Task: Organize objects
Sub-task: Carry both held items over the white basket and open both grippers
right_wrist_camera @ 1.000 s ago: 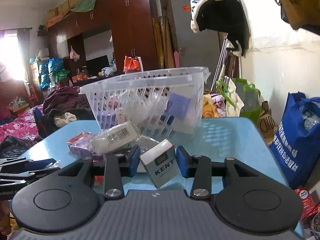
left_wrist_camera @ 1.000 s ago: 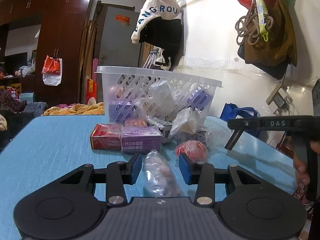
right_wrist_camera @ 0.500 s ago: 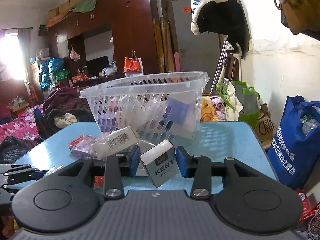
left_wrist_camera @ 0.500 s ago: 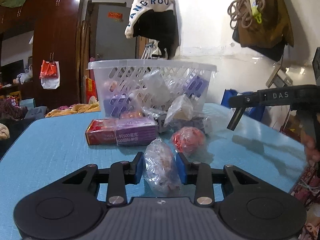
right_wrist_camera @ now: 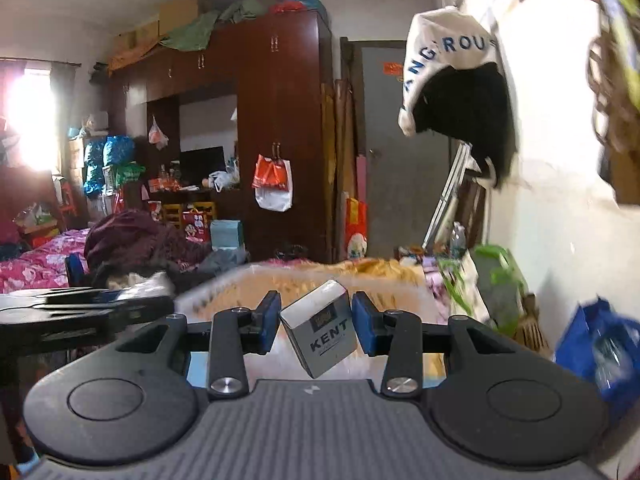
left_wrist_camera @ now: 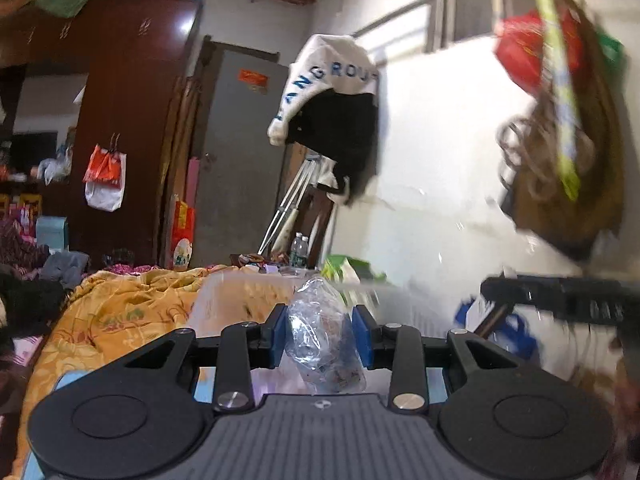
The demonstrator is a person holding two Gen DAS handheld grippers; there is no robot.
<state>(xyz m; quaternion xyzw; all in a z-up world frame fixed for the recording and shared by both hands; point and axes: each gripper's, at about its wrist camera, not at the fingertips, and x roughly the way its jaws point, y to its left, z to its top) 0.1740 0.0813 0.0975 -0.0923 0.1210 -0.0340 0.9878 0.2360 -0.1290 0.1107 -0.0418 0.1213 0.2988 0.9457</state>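
My left gripper is shut on a small clear plastic bag with brownish bits inside, held up in the air. My right gripper is shut on a grey and white KENT cigarette pack, tilted between the blue pads. Both are raised to about the rim of the white plastic basket, which shows blurred just beyond the fingers. The right gripper's black finger crosses the right side of the left wrist view. The left gripper shows at the left of the right wrist view.
A strip of the blue table shows under the fingers. Behind the basket lies a yellow blanket. A dark wardrobe and a grey door stand at the back. A white wall with hanging bags is on the right, and a blue bag lower down.
Both grippers have risen from table height to the basket's rim, carrying the bag and the pack. The left jaws closed on the bag. The boxes and red packet on the table dropped out of sight.
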